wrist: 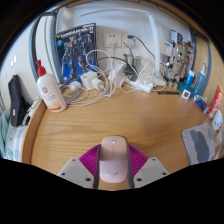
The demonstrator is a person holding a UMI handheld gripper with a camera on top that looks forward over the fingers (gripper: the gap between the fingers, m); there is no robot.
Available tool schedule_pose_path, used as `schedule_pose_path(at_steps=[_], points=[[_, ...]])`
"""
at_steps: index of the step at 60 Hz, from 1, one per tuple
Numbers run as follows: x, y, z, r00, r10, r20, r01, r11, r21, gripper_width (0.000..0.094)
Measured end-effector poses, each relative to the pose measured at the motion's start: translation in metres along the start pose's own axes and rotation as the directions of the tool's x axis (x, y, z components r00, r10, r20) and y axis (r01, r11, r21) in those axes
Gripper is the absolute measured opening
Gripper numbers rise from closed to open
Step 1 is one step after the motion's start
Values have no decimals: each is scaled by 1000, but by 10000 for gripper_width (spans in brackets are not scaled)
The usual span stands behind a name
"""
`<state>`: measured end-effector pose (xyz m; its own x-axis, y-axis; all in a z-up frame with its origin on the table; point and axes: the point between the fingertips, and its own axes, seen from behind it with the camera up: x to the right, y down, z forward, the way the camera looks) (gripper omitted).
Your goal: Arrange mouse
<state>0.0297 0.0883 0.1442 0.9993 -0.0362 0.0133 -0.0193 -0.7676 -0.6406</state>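
Wooden desk: mouse between gripper fingers, seemingly ungripped.

One wide-angle view rides on the tongs, looking forward and slightly down along both fingers across the table toward the cluttered back wall, close above the tabletop

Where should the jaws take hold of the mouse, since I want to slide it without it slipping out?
Grip the mouse across its two long sides, near the middle of its body, coming from its near end. It lies flat on the table, lengthwise between the fingers, so its narrow width already faces them. The gripper is open, with a gap showing at each side.
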Motion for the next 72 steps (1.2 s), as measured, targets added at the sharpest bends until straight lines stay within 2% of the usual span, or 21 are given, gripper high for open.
schedule_pose_path(at_steps=[8, 16, 17, 19, 25, 30, 34, 45, 55, 60, 65, 72], points=[[-1, -2, 1, 1000, -6, 7, 6, 1000, -9, 288], [2, 5, -9, 999, -31, 36, 32, 999, -22, 284], [0, -14, 5, 998, -45, 37, 46, 999, -29, 284], [1, -12, 2, 997, -54, 48, 56, 998, -33, 284], [4, -9, -9, 992, -70, 109, 75, 996, -41, 283], [2, -42, -33, 984, -121, 133, 120, 993, 15, 284], [29, -83, -68, 980, -137, 142, 123, 988, 98, 284], [129, -201, -155, 982, -176, 66, 148, 942, 301, 284], [246, -234, -205, 988, -157, -3, 145, 905, 400, 285], [300, -212, -192, 990, -139, -32, 141, 923, 358, 285], [345, -170, -164, 989, -134, -65, 146, 954, 262, 284], [379, -92, -120, 993, -105, -53, 110, 987, 118, 285]])
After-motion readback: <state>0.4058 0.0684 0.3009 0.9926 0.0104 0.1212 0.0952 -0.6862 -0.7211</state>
